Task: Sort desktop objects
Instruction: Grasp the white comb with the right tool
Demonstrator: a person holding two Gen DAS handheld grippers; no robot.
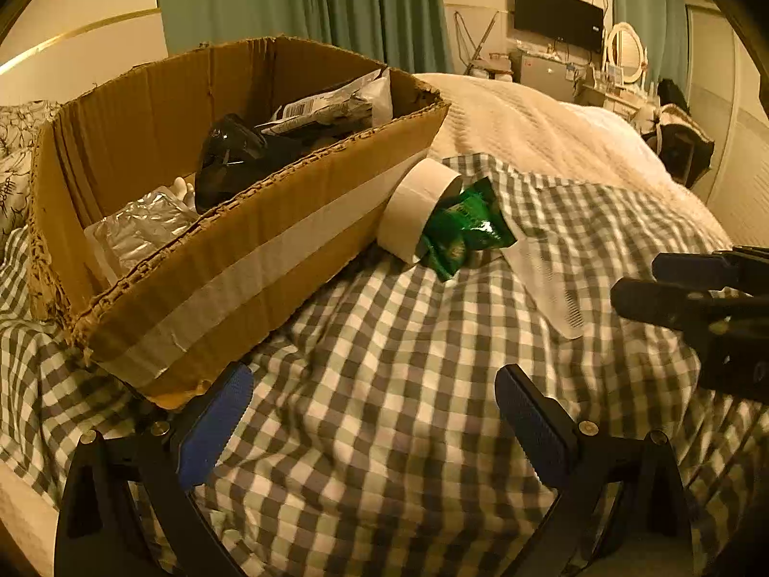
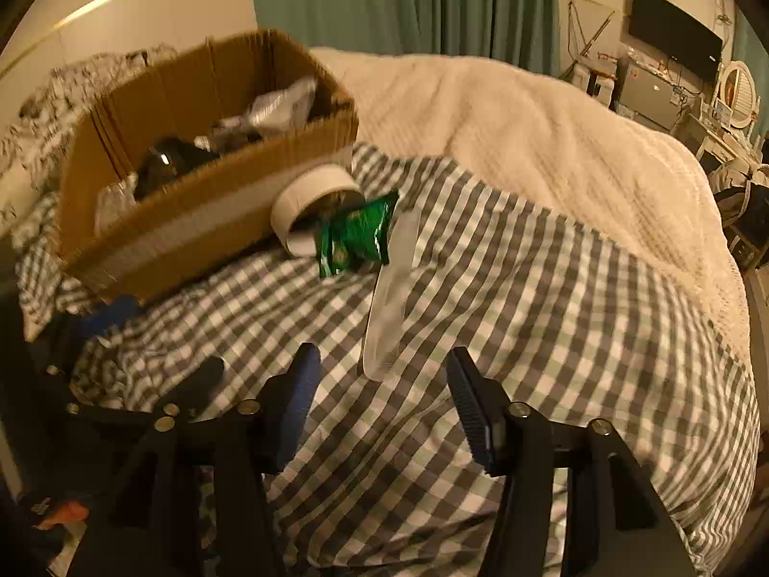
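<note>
A torn cardboard box (image 1: 230,259) (image 2: 192,226) sits on the checked bedspread and holds a black object (image 1: 230,158) and plastic bags. Against its right corner lean a white tape roll (image 1: 415,211) (image 2: 307,206) and a green snack packet (image 1: 461,231) (image 2: 355,235). A flat whitish sleeve (image 1: 548,283) (image 2: 389,298) lies to their right. My left gripper (image 1: 375,413) is open over bare cloth beside the box's near corner. My right gripper (image 2: 382,399) (image 1: 639,281) is open, and the sleeve's near end lies just beyond its fingertips, untouched.
A cream blanket (image 2: 552,134) covers the bed beyond the checked spread (image 1: 384,336). Patterned pillows (image 1: 19,158) lie behind the box. A TV (image 1: 557,14), a dresser with a mirror and green curtains stand far off. My left gripper (image 2: 163,339) shows dimly at the left.
</note>
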